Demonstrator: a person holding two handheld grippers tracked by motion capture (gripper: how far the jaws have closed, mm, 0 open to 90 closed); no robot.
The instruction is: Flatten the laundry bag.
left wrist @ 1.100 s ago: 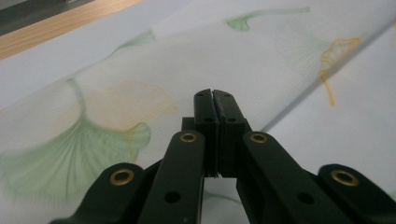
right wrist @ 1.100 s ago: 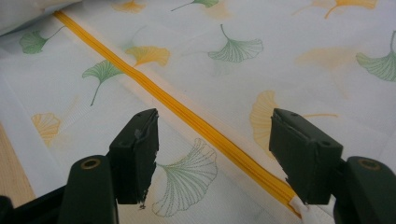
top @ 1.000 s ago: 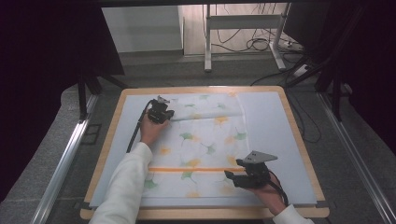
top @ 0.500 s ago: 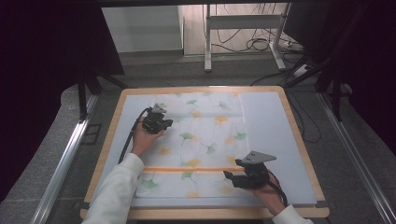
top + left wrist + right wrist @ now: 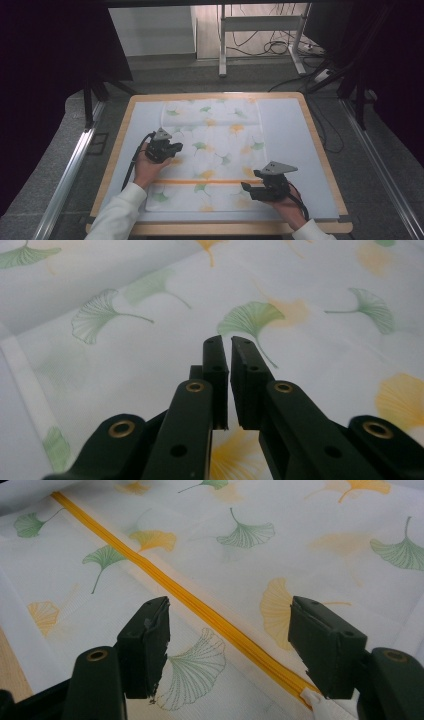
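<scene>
A white mesh cloth bag [image 5: 220, 145] printed with green and yellow ginkgo leaves lies flat on the table, with a yellow zipper [image 5: 200, 181] running across its near part. My left gripper [image 5: 176, 148] hovers over the bag's left side. Its jaws [image 5: 230, 347] have just been opening and stand a narrow gap apart with nothing between them. My right gripper [image 5: 246, 189] rests at the bag's near right, open wide. In the right gripper view its fingers [image 5: 230, 625] straddle the zipper [image 5: 200, 607], and a white pull tab [image 5: 315, 700] lies by one finger.
The bag lies on a white board with a wooden rim [image 5: 320, 150]. Bare white surface runs along the bag's left and right sides. Beyond the table, metal stand legs [image 5: 222, 45] and cables [image 5: 280, 47] are on the floor.
My left gripper has moved from the far part of the bag back toward the person, over the left middle. The right gripper has stayed where it was.
</scene>
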